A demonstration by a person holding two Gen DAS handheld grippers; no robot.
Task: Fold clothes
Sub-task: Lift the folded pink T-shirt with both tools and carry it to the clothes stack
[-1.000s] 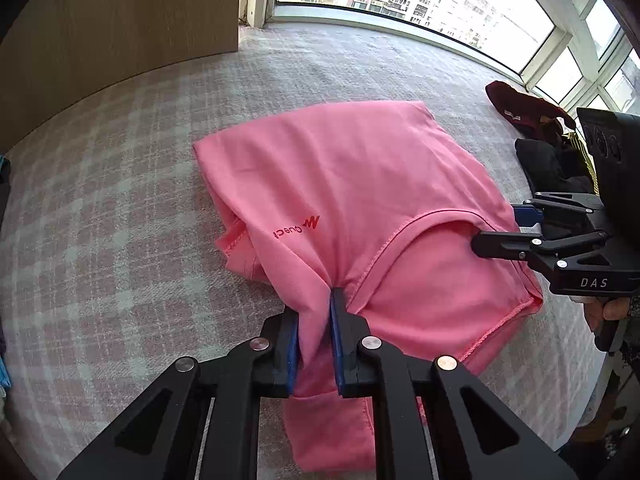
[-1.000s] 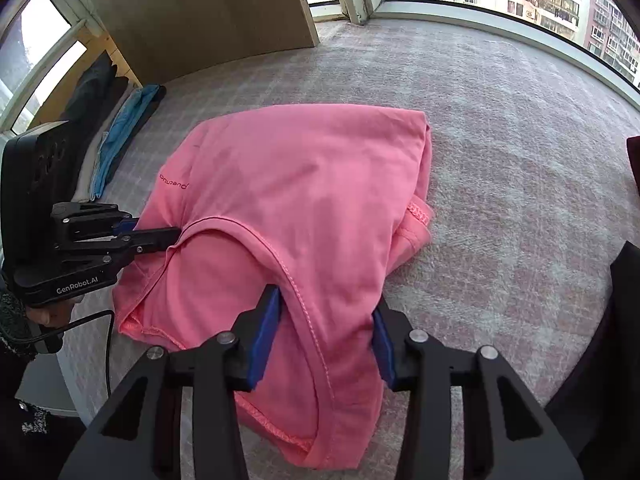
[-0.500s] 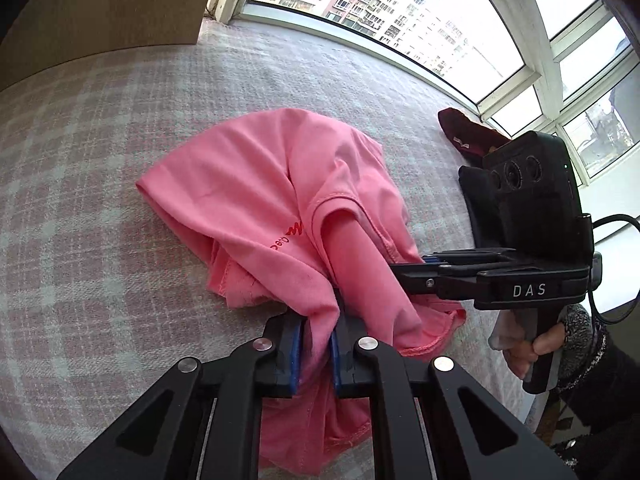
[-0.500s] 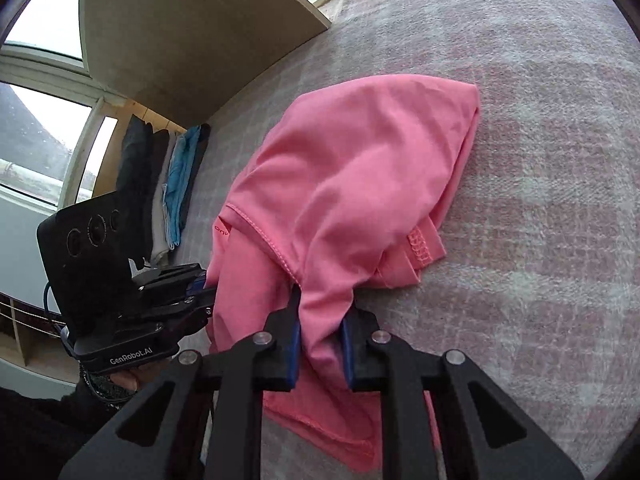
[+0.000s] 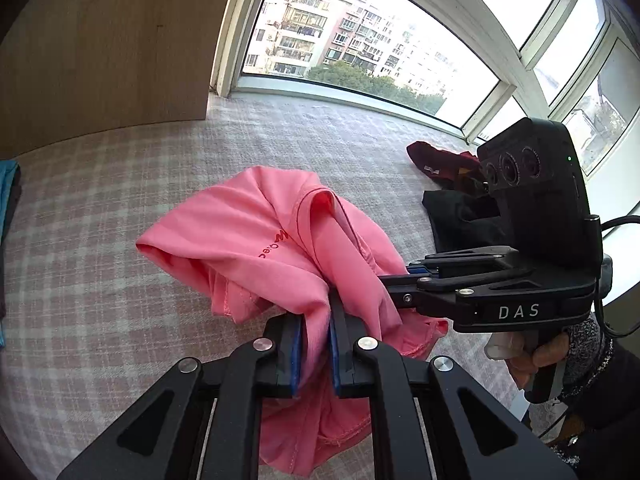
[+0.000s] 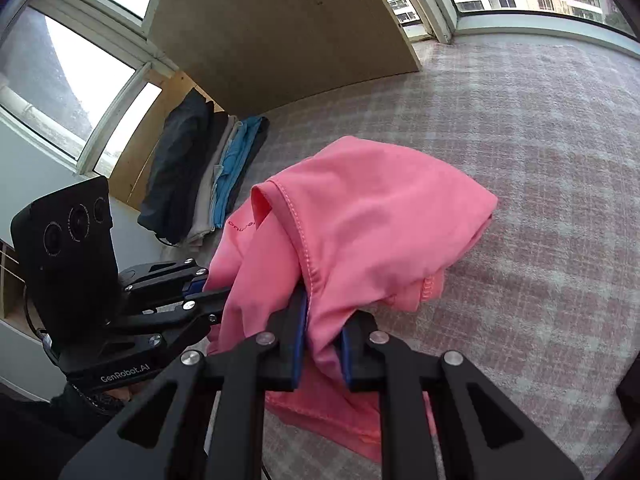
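A pink T-shirt [image 5: 240, 232] with red lettering hangs bunched between both grippers, its far end still resting on the checked surface. My left gripper [image 5: 315, 320] is shut on a fold of the pink cloth near the neckline. My right gripper [image 6: 322, 320] is shut on another fold of the pink T-shirt [image 6: 376, 208] close beside it. In the left wrist view the right gripper [image 5: 384, 280] reaches in from the right, its tips buried in the cloth. In the right wrist view the left gripper [image 6: 208, 294] comes in from the left, tips hidden by fabric.
A stack of folded clothes [image 6: 204, 184] in dark, grey and blue lies against the wooden panel [image 6: 280, 32]. A dark red garment [image 5: 440, 162] and a black one [image 5: 464, 220] lie near the window. The checked blanket [image 5: 100, 280] spreads all around. A person's hand [image 5: 536, 360] holds the right grip.
The right gripper shut on the shirt. Both grippers then lifted and came together, pulling the flat shirt up into a bunched hump.
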